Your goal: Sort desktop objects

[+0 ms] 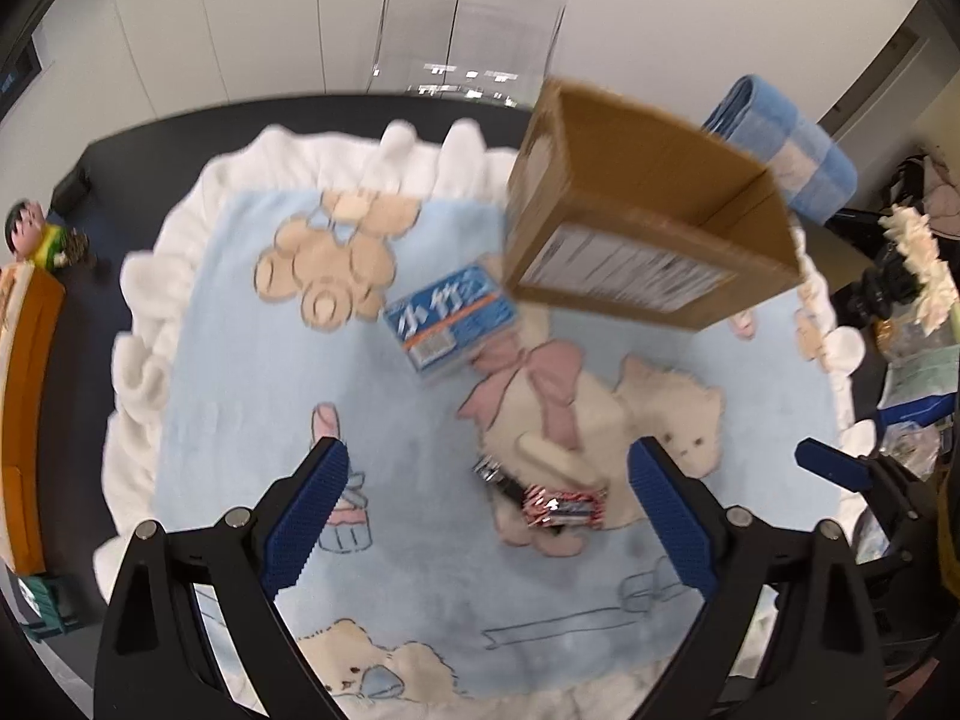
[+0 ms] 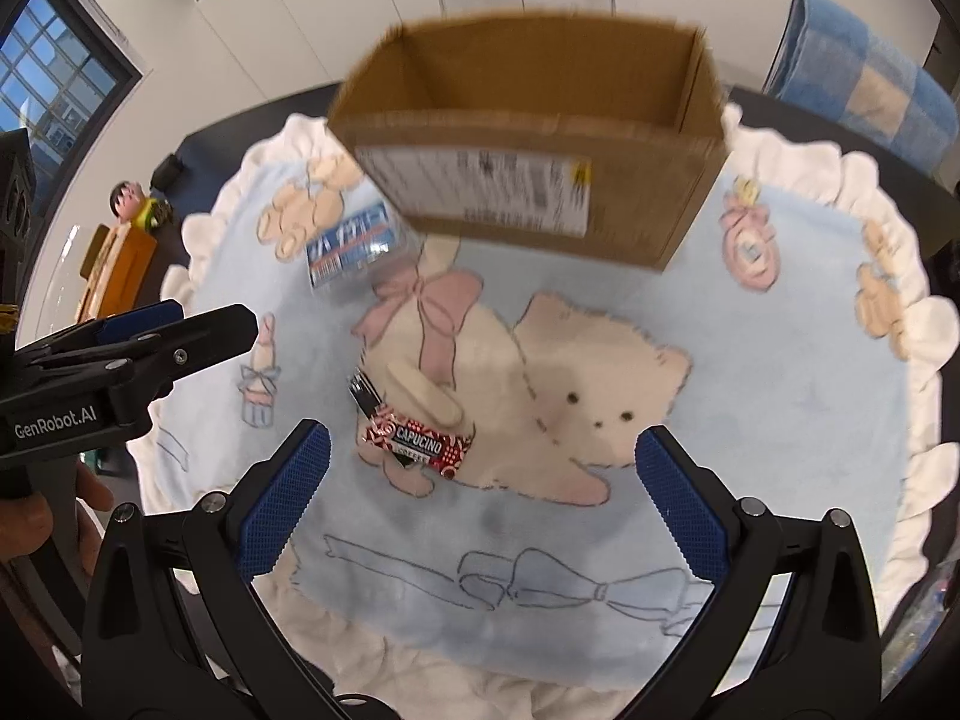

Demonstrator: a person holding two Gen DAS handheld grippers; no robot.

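A red coffee packet (image 2: 415, 447) lies near the middle of the blue blanket (image 2: 798, 396), on the printed bear, with a dark pen-like thing (image 2: 365, 391) touching its far left end. The right wrist view reads the word CAPUCINO on the packet; in the left wrist view the packet (image 1: 562, 507) is blurred and unreadable. Farther off, a blue packet (image 1: 451, 317) lies just beside the near left corner of an open cardboard box (image 2: 540, 180) with a white label on its side. Only the right wrist view looks into the box, and what shows of its inside is bare.

The right gripper (image 2: 483, 501) hangs above the blanket with its jaws spread wide and holding nothing. The left gripper (image 1: 491, 519) is likewise wide open and empty; the right wrist view shows it from the side at the left, with part of a hand (image 2: 36, 531) below it.

Off the blanket at the far left, a small doll (image 1: 45, 235) stands by an orange box (image 1: 27, 396). A blue checked cloth (image 2: 864, 84) lies at the far right.
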